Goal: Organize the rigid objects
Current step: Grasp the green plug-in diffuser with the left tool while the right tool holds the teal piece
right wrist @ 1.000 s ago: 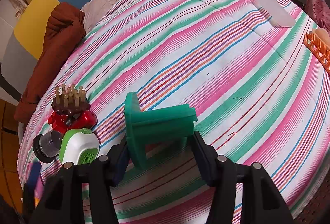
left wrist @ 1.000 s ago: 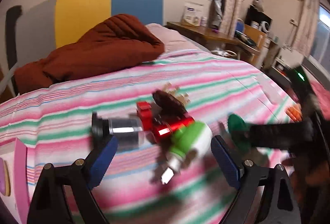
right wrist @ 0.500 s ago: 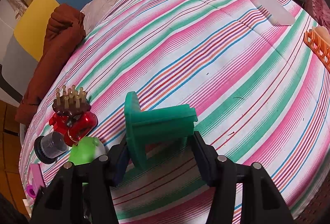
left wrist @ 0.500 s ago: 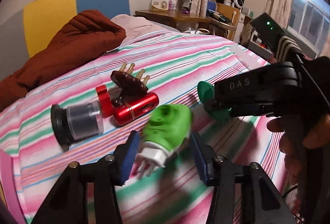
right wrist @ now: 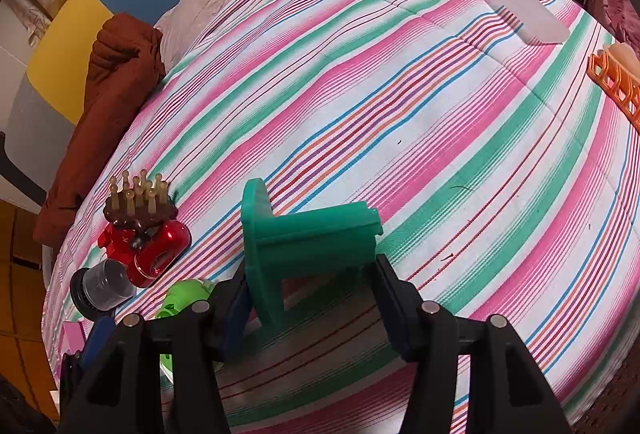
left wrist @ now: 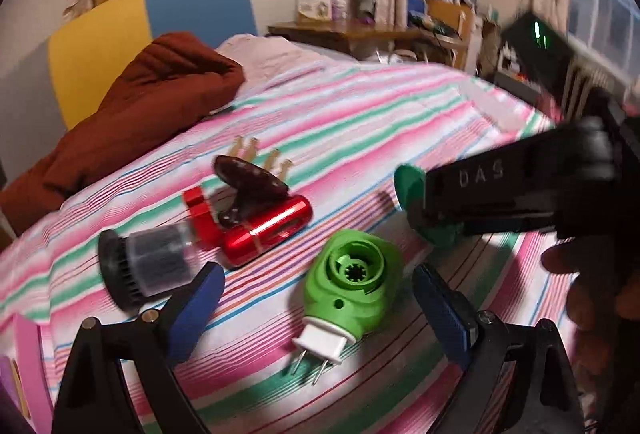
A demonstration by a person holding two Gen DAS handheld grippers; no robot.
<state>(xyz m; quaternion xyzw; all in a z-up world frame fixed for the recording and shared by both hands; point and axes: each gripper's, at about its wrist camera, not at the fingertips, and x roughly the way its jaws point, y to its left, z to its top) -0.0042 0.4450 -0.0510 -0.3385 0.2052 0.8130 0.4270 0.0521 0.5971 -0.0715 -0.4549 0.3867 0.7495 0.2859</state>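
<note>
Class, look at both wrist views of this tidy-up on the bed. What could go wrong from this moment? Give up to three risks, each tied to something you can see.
1. The right gripper holds the teal spool close beside the green plug; the two grippers may collide.
2. The open left gripper straddles the plug, whose metal prongs point toward it and could snag.
3. The soft striped bedspread may let the red cylinder roll.

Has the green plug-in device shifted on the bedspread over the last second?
Yes. In the right wrist view the green plug-in device has slid from beside the clear black-capped jar toward the green spool.
</note>
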